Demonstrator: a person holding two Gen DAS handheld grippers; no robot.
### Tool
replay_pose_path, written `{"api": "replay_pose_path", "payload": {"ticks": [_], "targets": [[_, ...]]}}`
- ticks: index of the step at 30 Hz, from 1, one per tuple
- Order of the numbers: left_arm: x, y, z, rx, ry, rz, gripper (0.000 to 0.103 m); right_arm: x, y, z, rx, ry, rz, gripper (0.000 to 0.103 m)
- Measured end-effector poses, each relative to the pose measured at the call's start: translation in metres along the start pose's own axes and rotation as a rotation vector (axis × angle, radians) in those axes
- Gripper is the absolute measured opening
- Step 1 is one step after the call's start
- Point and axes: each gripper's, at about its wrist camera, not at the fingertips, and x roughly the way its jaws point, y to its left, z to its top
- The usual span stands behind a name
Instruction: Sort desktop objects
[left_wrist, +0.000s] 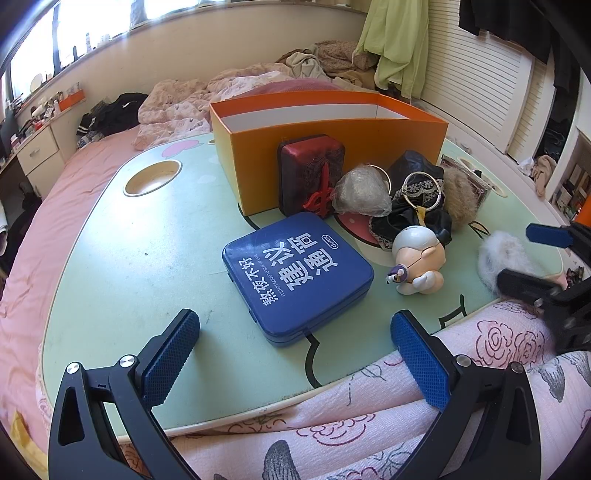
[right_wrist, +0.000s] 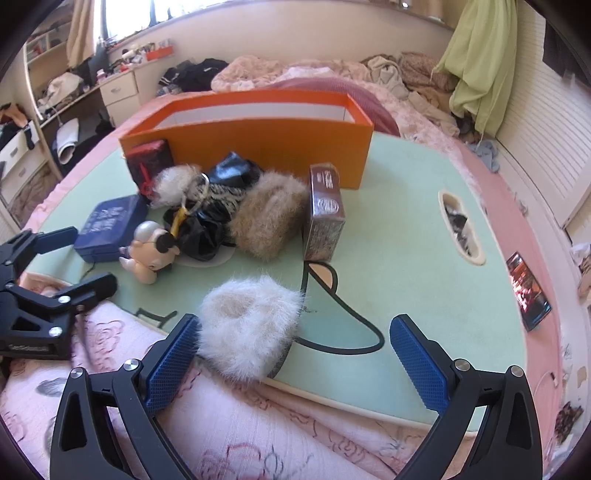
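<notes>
An open orange box (left_wrist: 332, 147) (right_wrist: 258, 144) stands at the back of the green lap table (left_wrist: 129, 258) (right_wrist: 406, 258). In front of it lie a blue tin (left_wrist: 295, 275) (right_wrist: 107, 225), a red mahjong-tile block (left_wrist: 312, 173), a small doll figure (left_wrist: 419, 260) (right_wrist: 151, 251), black lace cloth with rings (left_wrist: 417, 195), a brown fur piece (right_wrist: 267, 218), a brown carton (right_wrist: 325, 214) and a white fur puff (right_wrist: 247, 328) (left_wrist: 502, 258). My left gripper (left_wrist: 295, 347) is open just before the blue tin. My right gripper (right_wrist: 295, 350) is open, with the white puff beside its left finger.
The table rests on a pink bed with a floral quilt (left_wrist: 369, 424) over the near edge. It has a round cup hole (left_wrist: 152, 177) at the left and a slot (right_wrist: 460, 227) at the right. Clothes pile up behind the box.
</notes>
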Motion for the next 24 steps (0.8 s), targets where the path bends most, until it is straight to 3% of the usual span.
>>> {"api": "replay_pose_path", "payload": {"ticks": [5, 8, 13, 17, 21, 24], "targets": [[0.004, 0.002, 0.003, 0.0, 0.0, -0.001, 0.103, -0.035, -0.026, 0.038, 0.108, -0.068, 0.084, 0.101], [0.004, 0.002, 0.003, 0.0, -0.001, -0.002, 0.103, -0.039, -0.034, 0.078, 0.13, -0.059, 0.084, 0.082], [0.005, 0.001, 0.003, 0.0, -0.002, -0.003, 0.103, 0.002, -0.033, 0.15, 0.16, 0.034, 0.082, 0.048], [0.004, 0.001, 0.003, 0.001, -0.002, -0.004, 0.103, 0.035, -0.023, 0.174, 0.152, 0.06, 0.023, 0.045], [0.004, 0.0, 0.003, 0.001, -0.002, -0.005, 0.103, 0.06, -0.016, 0.164, 0.156, 0.116, -0.024, 0.045], [0.005, 0.0, 0.003, 0.001, -0.002, -0.005, 0.103, 0.06, -0.005, 0.156, 0.106, 0.097, -0.071, 0.045]]}}
